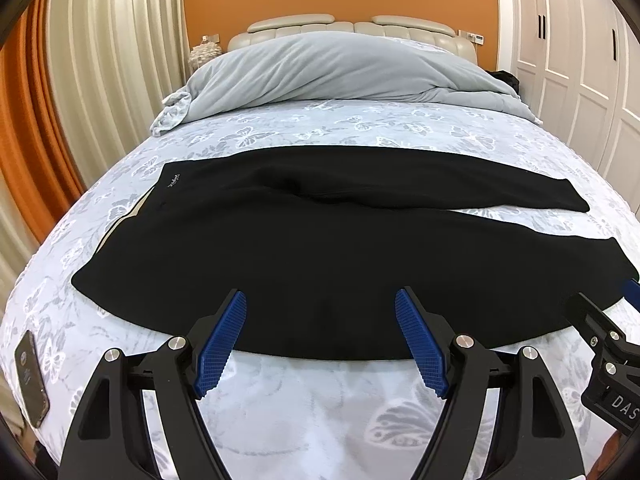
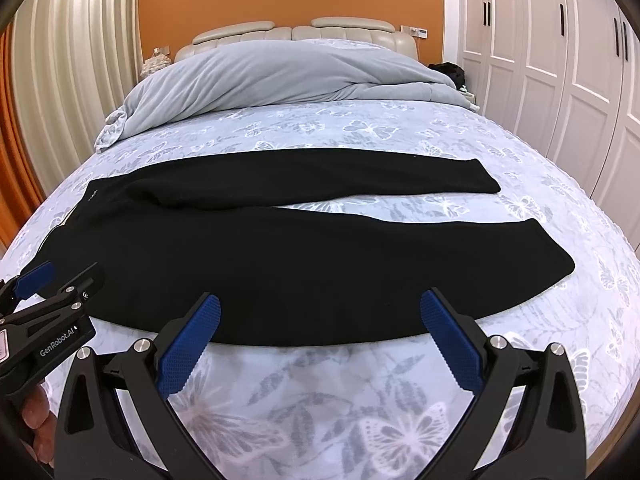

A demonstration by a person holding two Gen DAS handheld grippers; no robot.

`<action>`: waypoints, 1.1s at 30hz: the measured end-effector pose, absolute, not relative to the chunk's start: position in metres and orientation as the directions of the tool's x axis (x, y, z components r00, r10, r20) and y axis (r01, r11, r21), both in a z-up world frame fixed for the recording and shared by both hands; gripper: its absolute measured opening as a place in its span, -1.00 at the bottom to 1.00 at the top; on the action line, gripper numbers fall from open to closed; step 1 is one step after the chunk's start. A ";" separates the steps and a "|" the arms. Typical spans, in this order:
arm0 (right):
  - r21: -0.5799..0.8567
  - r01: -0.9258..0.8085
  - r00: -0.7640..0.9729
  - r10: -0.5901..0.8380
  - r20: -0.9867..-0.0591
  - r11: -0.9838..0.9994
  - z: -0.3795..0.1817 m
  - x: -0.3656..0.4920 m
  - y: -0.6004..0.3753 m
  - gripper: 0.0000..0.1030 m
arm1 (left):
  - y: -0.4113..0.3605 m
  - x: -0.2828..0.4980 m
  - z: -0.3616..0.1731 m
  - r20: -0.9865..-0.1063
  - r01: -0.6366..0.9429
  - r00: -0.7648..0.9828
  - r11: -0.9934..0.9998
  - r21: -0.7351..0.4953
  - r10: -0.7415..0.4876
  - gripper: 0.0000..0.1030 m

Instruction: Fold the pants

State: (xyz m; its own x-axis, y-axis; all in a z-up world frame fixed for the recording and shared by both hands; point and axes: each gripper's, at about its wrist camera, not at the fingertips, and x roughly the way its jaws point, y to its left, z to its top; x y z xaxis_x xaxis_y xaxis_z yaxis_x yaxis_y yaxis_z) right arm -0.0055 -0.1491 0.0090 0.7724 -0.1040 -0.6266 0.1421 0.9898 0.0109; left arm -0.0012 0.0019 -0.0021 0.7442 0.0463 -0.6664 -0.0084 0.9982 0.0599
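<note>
Black pants (image 1: 320, 240) lie flat across the bed, waistband to the left with a small logo, both legs running to the right and slightly apart. My left gripper (image 1: 320, 300) stands open over the near edge of the pants around the hip, with nothing pinched. My right gripper (image 2: 320, 300) is open too, over the near edge of the nearer leg (image 2: 360, 272). Each gripper shows at the edge of the other's view: the right gripper (image 1: 612, 300) on the right, the left gripper (image 2: 68, 276) on the left.
The bed sheet (image 1: 320, 420) is pale with butterfly prints. A grey duvet (image 1: 320, 72) is heaped by the headboard. A dark phone (image 1: 32, 380) lies on the near left corner. Curtains (image 1: 100, 60) hang left, white wardrobe doors (image 2: 560, 60) stand right. Fingers of a hand (image 2: 36, 412) hold the left gripper.
</note>
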 end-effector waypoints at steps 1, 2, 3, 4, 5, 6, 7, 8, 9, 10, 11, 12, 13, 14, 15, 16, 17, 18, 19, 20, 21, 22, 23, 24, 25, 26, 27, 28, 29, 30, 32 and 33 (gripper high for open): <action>0.011 0.142 0.772 -0.104 -0.627 0.990 0.009 -0.006 -0.149 0.91 | 0.002 -0.001 -0.002 -0.667 -0.008 0.744 0.998 0.059 0.045 0.45; 0.011 0.143 0.773 -0.105 -0.626 0.990 0.009 -0.006 -0.149 0.91 | 0.003 -0.001 -0.002 -0.667 -0.010 0.744 0.998 0.060 0.047 0.45; 0.013 0.143 0.773 -0.103 -0.626 0.990 0.009 -0.006 -0.149 0.91 | 0.003 -0.001 -0.003 -0.667 -0.009 0.744 0.998 0.058 0.046 0.45; 0.013 0.142 0.772 -0.103 -0.627 0.990 0.009 -0.006 -0.149 0.91 | 0.003 -0.001 -0.003 -0.668 -0.008 0.743 0.998 0.058 0.045 0.45; 0.012 0.143 0.772 -0.104 -0.627 0.990 0.009 -0.006 -0.149 0.91 | 0.004 -0.001 -0.003 -0.667 -0.010 0.743 0.998 0.059 0.047 0.45; 0.013 0.143 0.773 -0.103 -0.626 0.990 0.009 -0.006 -0.149 0.91 | 0.004 -0.001 -0.003 -0.667 -0.009 0.744 0.998 0.059 0.046 0.45; 0.015 0.142 0.773 -0.102 -0.627 0.990 0.009 -0.006 -0.149 0.91 | 0.005 -0.001 -0.003 -0.667 -0.009 0.744 0.998 0.059 0.046 0.45; 0.014 0.142 0.772 -0.102 -0.627 0.990 0.009 -0.006 -0.149 0.91 | 0.005 0.000 -0.004 -0.667 -0.009 0.744 0.998 0.060 0.047 0.45; 0.013 0.142 0.772 -0.102 -0.627 0.990 0.009 -0.005 -0.148 0.91 | 0.002 -0.002 -0.002 -0.666 -0.008 0.744 0.998 0.061 0.047 0.45; 0.012 0.142 0.772 -0.103 -0.627 0.990 0.009 -0.005 -0.148 0.91 | 0.002 -0.001 -0.002 -0.668 -0.007 0.743 0.998 0.059 0.044 0.45; 0.013 0.142 0.772 -0.103 -0.627 0.990 0.009 -0.006 -0.149 0.91 | 0.001 -0.001 -0.002 -0.668 -0.006 0.743 0.998 0.060 0.045 0.45; 0.014 0.142 0.772 -0.102 -0.627 0.990 0.009 -0.005 -0.149 0.91 | 0.001 -0.002 -0.002 -0.667 -0.008 0.744 0.998 0.061 0.046 0.45; 0.014 0.142 0.772 -0.102 -0.628 0.990 0.009 -0.005 -0.149 0.91 | 0.002 -0.002 -0.002 -0.667 -0.008 0.743 0.998 0.060 0.046 0.45; 0.013 0.143 0.772 -0.104 -0.627 0.990 0.009 -0.006 -0.149 0.91 | 0.002 -0.001 -0.003 -0.668 -0.007 0.743 0.998 0.060 0.045 0.45; 0.013 0.143 0.772 -0.104 -0.627 0.990 0.009 -0.006 -0.149 0.91 | 0.002 -0.001 -0.003 -0.669 -0.006 0.742 0.998 0.059 0.044 0.45; 0.013 0.143 0.773 -0.103 -0.627 0.990 0.009 -0.006 -0.149 0.91 | 0.002 -0.002 -0.003 -0.669 -0.006 0.742 0.998 0.060 0.045 0.45; 0.014 0.143 0.772 -0.103 -0.627 0.990 0.009 -0.006 -0.149 0.91 | 0.002 -0.002 -0.003 -0.668 -0.006 0.743 0.998 0.061 0.045 0.45; 0.014 0.143 0.772 -0.103 -0.627 0.990 0.009 -0.006 -0.149 0.91 | 0.002 -0.002 -0.003 -0.668 -0.006 0.743 0.998 0.061 0.045 0.45; 0.014 0.144 0.772 -0.104 -0.627 0.989 0.009 -0.006 -0.149 0.91 | 0.003 -0.002 -0.003 -0.668 -0.006 0.743 0.998 0.061 0.045 0.45; 0.015 0.143 0.772 -0.102 -0.627 0.990 0.009 -0.006 -0.149 0.91 | 0.000 -0.001 -0.003 -0.669 -0.007 0.742 0.998 0.059 0.045 0.45; 0.015 0.142 0.772 -0.101 -0.628 0.990 0.009 -0.006 -0.149 0.91 | 0.000 -0.001 -0.003 -0.669 -0.008 0.742 0.998 0.059 0.045 0.45; 0.014 0.143 0.772 -0.103 -0.628 0.990 0.008 -0.006 -0.149 0.91 | 0.000 -0.001 -0.003 -0.669 -0.007 0.742 0.998 0.060 0.045 0.45; 0.015 0.144 0.771 -0.102 -0.629 0.989 0.008 -0.005 -0.149 0.91 | 0.000 -0.002 -0.003 -0.669 -0.008 0.742 0.998 0.060 0.046 0.45; 0.016 0.144 0.771 -0.102 -0.629 0.989 0.008 -0.005 -0.149 0.91 | 0.000 -0.002 -0.003 -0.669 -0.007 0.742 0.998 0.060 0.046 0.45; 0.017 0.143 0.770 -0.101 -0.630 0.990 0.008 -0.006 -0.149 0.91 | 0.000 -0.002 -0.003 -0.669 -0.007 0.742 0.998 0.061 0.045 0.45; 0.016 0.144 0.771 -0.102 -0.629 0.989 0.008 -0.006 -0.149 0.91 | 0.000 -0.001 -0.003 -0.668 -0.005 0.743 0.998 0.061 0.045 0.45; 0.016 0.144 0.771 -0.102 -0.629 0.990 0.008 -0.005 -0.149 0.91 | 0.000 -0.001 -0.003 -0.668 -0.005 0.743 0.998 0.061 0.045 0.45; 0.015 0.144 0.771 -0.102 -0.629 0.990 0.008 -0.005 -0.149 0.91 | 0.001 -0.001 -0.002 -0.669 -0.006 0.742 0.998 0.061 0.045 0.45; 0.015 0.144 0.771 -0.103 -0.628 0.989 0.008 -0.006 -0.149 0.91 | 0.001 -0.001 -0.003 -0.669 -0.005 0.742 0.998 0.060 0.044 0.45; 0.016 0.143 0.771 -0.101 -0.629 0.990 0.008 -0.005 -0.150 0.91 | 0.000 -0.001 -0.002 -0.669 -0.005 0.742 0.998 0.060 0.044 0.45; 0.015 0.144 0.771 -0.102 -0.629 0.989 0.008 -0.006 -0.149 0.91 | 0.000 -0.002 -0.002 -0.668 -0.008 0.743 0.998 0.060 0.046 0.45; 0.016 0.143 0.771 -0.102 -0.629 0.990 0.008 -0.006 -0.149 0.91 | 0.000 -0.001 -0.003 -0.668 -0.007 0.742 0.998 0.059 0.045 0.45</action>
